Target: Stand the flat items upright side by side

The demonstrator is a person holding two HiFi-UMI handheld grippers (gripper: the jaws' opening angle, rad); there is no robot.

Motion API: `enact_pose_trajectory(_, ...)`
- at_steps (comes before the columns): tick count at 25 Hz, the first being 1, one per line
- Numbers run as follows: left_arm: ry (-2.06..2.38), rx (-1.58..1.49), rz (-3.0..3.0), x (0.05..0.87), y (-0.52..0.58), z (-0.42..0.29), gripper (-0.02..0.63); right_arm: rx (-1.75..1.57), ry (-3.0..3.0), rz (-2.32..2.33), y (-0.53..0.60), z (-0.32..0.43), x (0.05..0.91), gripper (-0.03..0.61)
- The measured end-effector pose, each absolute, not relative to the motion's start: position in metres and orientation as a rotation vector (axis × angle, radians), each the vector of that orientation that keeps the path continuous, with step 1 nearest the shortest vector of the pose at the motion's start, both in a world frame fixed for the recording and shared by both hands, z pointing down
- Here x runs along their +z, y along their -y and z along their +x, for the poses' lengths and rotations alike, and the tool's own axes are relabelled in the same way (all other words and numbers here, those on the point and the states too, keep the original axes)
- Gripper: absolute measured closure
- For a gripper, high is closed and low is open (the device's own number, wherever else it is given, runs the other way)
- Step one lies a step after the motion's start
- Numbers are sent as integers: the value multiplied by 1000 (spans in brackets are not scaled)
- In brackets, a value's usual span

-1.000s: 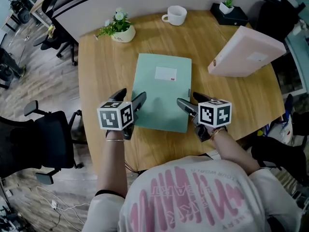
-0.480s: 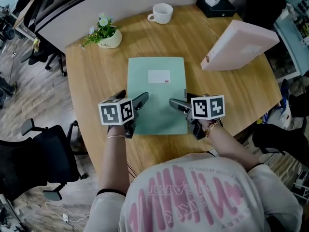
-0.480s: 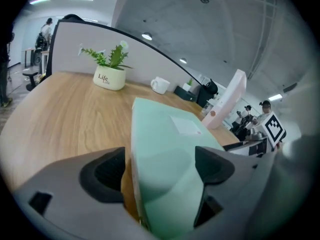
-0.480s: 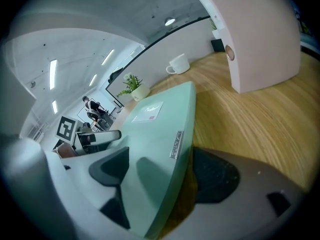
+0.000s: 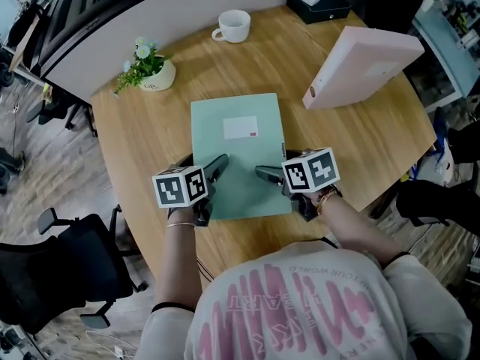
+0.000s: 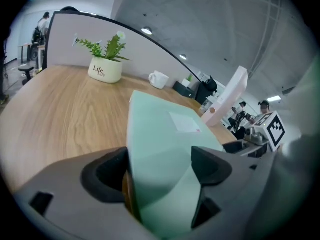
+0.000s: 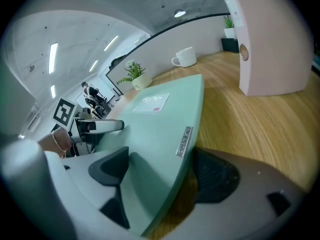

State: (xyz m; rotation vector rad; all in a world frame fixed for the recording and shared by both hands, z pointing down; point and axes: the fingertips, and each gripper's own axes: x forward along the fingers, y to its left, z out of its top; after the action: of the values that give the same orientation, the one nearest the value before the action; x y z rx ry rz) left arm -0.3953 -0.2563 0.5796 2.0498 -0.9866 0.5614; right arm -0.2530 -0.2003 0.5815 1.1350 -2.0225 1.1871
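Observation:
A pale green folder [image 5: 236,152] lies flat in the middle of the round wooden table [image 5: 150,133]. A pink binder [image 5: 360,62] stands tilted at the right. My left gripper [image 5: 201,165] is open astride the folder's near left corner [image 6: 165,134]; one jaw is over the cover and the other outside the edge. Those jaws have just been closing, with the folder between them. My right gripper [image 5: 281,171] is open astride the near right corner [image 7: 155,119]. Its jaws have just been opening, and the edge with the metal tag lies between them.
A potted plant [image 5: 150,73] stands at the back left, a white mug [image 5: 232,25] at the back, and a black box with a small plant [image 5: 319,2] beyond it. An office chair [image 5: 67,268] is beside the table's left edge.
Both grippers have come down and closed in on the folder's near corners, so each now has an edge between its jaws. The folder and the binder have not moved.

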Motion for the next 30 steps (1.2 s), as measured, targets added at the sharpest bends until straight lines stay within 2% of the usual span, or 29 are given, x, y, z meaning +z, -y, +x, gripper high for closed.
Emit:
enact_pose_trajectory(8, 984, 653, 2007, 576, 233, -388, 218, 1109, 2025, 1092, 183, -246, 577, 176)
enact_pose_trajectory(20, 1071, 687, 2168, 527, 197, -351, 215, 872, 2155, 1134, 156, -208, 539, 184)
enact_pose_trajectory(30, 1293, 470, 2230, 473, 148, -300, 212, 640, 2295, 1076, 123, -152, 499, 197)
